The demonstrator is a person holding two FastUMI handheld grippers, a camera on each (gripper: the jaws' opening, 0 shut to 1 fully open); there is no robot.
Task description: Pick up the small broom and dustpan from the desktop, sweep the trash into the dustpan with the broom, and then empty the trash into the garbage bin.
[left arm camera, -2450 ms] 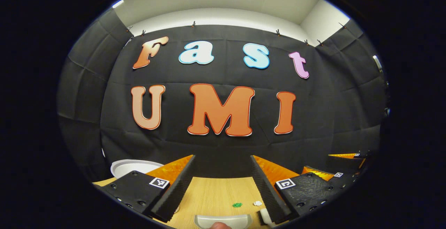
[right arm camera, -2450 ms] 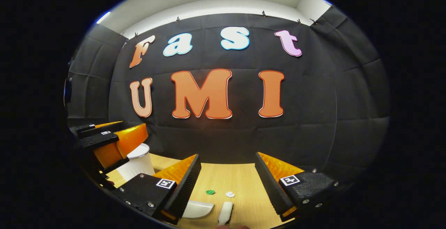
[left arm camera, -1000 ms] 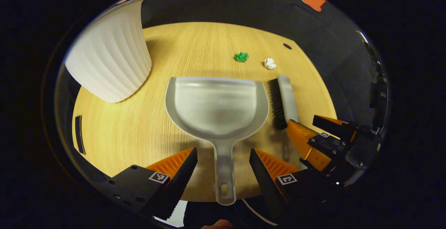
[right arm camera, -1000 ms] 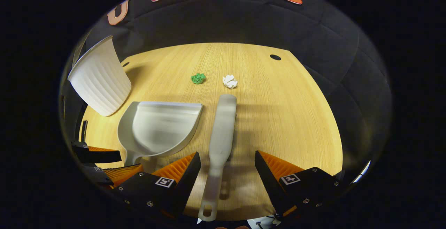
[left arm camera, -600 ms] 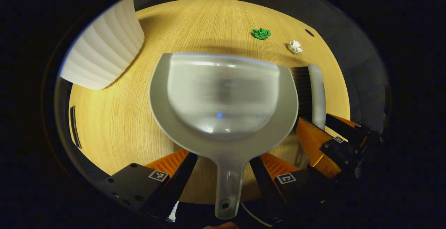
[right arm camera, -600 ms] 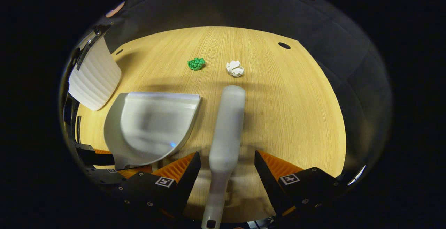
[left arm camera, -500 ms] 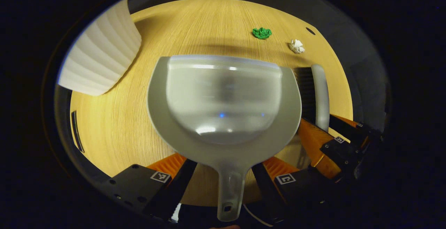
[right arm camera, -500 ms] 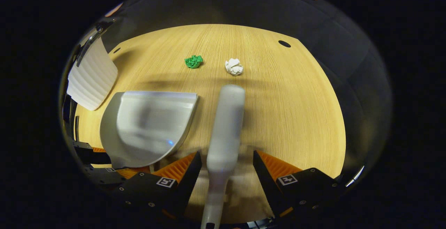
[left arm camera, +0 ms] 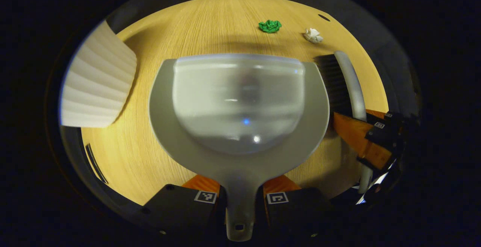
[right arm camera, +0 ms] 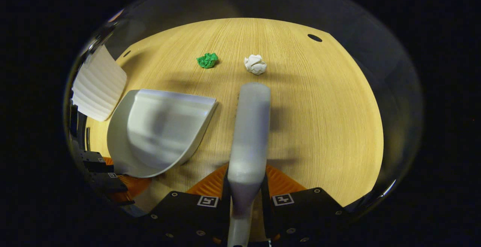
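The grey dustpan (left arm camera: 240, 100) lies on the wooden desktop (left arm camera: 150, 156), its mouth facing away. My left gripper (left arm camera: 241, 196) is shut on the dustpan's handle (left arm camera: 240, 213). The small grey broom (right arm camera: 250, 134) lies to the right of the dustpan (right arm camera: 158, 130), bristles dark along its left side (left arm camera: 334, 85). My right gripper (right arm camera: 244, 196) is shut on the broom's handle, and shows at the right of the left gripper view (left arm camera: 370, 138). A green paper ball (right arm camera: 207, 60) and a white paper ball (right arm camera: 255, 64) lie on the desk beyond both tools.
A white ribbed garbage bin (left arm camera: 96, 89) stands at the left of the desk, close beside the dustpan; it also shows in the right gripper view (right arm camera: 98, 85). A small dark hole (right arm camera: 314, 37) sits near the desk's far right corner. The desk's near edge runs just under both grippers.
Both grippers tipped down from the wall to the desk, moved in over the handles and shut: the left on the dustpan's handle, the right on the broom's handle.
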